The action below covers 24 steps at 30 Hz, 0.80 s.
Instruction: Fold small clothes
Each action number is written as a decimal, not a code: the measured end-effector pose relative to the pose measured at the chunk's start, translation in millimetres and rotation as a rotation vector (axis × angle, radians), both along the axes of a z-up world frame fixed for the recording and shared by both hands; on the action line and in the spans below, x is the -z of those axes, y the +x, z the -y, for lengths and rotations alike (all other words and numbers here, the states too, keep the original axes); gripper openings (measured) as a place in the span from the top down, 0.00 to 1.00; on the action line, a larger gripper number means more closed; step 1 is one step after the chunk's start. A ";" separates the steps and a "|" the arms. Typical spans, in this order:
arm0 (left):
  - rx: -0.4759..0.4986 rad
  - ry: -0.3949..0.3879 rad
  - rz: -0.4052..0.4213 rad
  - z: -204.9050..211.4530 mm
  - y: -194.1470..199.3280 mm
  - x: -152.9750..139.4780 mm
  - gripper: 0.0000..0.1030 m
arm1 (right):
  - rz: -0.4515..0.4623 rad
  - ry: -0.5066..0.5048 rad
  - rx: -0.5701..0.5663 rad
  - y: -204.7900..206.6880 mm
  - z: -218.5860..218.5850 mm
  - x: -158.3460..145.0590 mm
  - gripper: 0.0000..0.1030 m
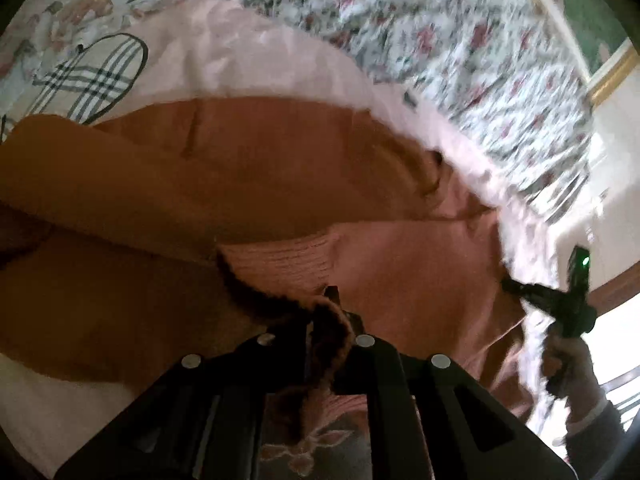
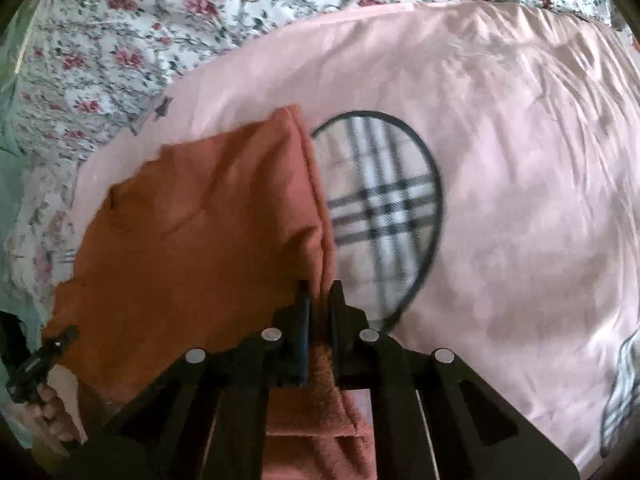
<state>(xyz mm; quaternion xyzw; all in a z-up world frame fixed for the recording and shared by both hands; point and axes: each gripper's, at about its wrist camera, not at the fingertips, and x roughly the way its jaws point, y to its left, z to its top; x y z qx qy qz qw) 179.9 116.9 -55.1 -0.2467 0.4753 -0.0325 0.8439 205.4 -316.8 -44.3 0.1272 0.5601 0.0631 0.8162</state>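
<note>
A small rust-orange garment (image 1: 208,184) hangs lifted between my two grippers over a pink sheet (image 1: 248,52). My left gripper (image 1: 320,320) is shut on a bunched edge of it near the ribbed cuff (image 1: 280,260). My right gripper (image 2: 320,300) is shut on a folded hem of the same garment (image 2: 192,224), which spreads away to the left. The right gripper also shows in the left wrist view (image 1: 560,300) at the garment's far right edge. The left gripper shows in the right wrist view (image 2: 44,352) at the lower left.
The pink sheet (image 2: 500,160) bears a plaid oval print (image 2: 384,208) and lies on a floral bedspread (image 2: 132,40). In the left wrist view the bedspread (image 1: 460,40) runs to a bed edge with a gold-trimmed frame (image 1: 612,76) at the right.
</note>
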 end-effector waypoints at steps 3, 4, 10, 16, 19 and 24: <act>0.001 0.035 -0.066 -4.5 -0.6 12.9 0.88 | -0.011 -0.042 0.004 0.3 -3.1 1.0 0.89; -0.003 0.035 -0.066 -7.8 -5.1 13.1 0.85 | 0.006 -0.076 0.014 -2.0 -5.1 -6.3 0.83; -0.041 0.126 -0.092 -29.2 -34.1 5.2 0.76 | 0.138 -0.035 0.015 -33.7 -20.1 -49.4 0.52; -0.021 0.234 -0.017 -36.4 -27.8 -29.8 0.41 | 0.099 0.050 -0.064 -64.5 -50.0 -47.1 0.52; 0.019 0.290 -0.005 -34.6 -12.9 -38.3 0.32 | 0.073 0.084 -0.085 -69.8 -68.9 -38.5 0.52; 0.170 0.400 -0.008 -18.3 17.8 -31.4 0.28 | 0.055 0.101 -0.113 -78.9 -82.6 -33.6 0.52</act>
